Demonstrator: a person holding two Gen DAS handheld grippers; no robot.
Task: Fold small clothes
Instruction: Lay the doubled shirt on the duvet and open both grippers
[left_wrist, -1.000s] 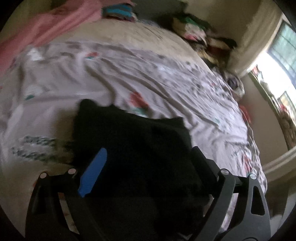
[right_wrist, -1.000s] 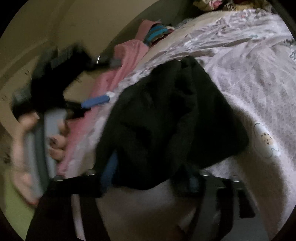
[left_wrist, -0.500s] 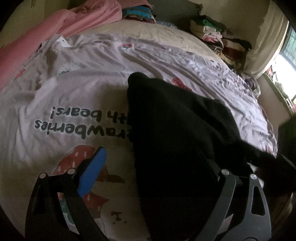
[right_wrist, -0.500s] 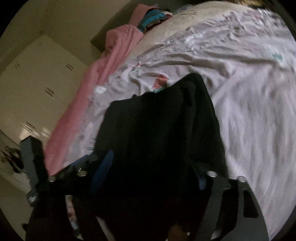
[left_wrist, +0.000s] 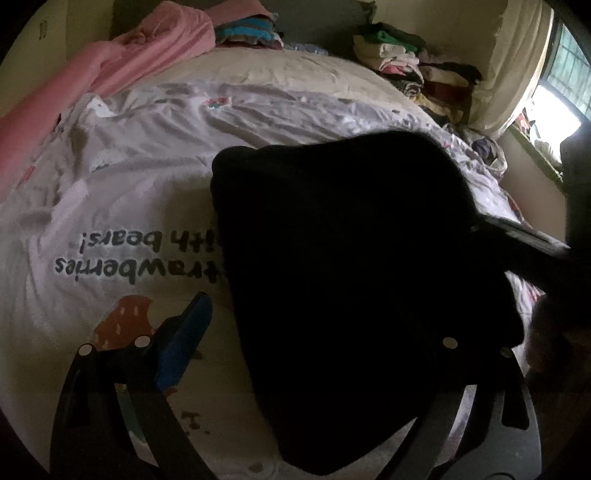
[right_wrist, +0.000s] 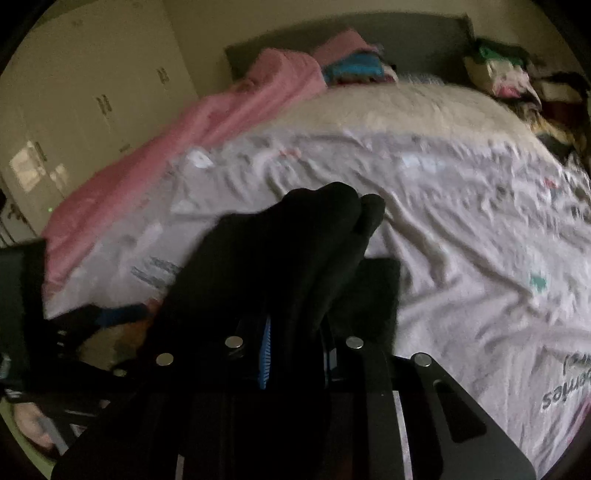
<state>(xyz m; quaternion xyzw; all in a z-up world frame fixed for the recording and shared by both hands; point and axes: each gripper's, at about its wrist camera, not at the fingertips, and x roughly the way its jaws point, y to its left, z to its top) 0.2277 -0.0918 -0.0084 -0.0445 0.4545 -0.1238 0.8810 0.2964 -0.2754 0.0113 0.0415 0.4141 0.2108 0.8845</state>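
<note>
Over the bed (left_wrist: 155, 192), at the 3 o'clock side of the printed sheet (left_wrist: 110, 243): black garment (left_wrist: 351, 295) lifted and draped. Right hand-held gripper (right_wrist: 295, 343) pinching a bunched fold of it, jaws just drawn together. Left hand-held gripper (left_wrist: 317, 332) spread wide, cloth lying across it, no pinch visible. Step judged: picking up to spread flat. Next: a second corner grip, then laying out smooth.
</note>
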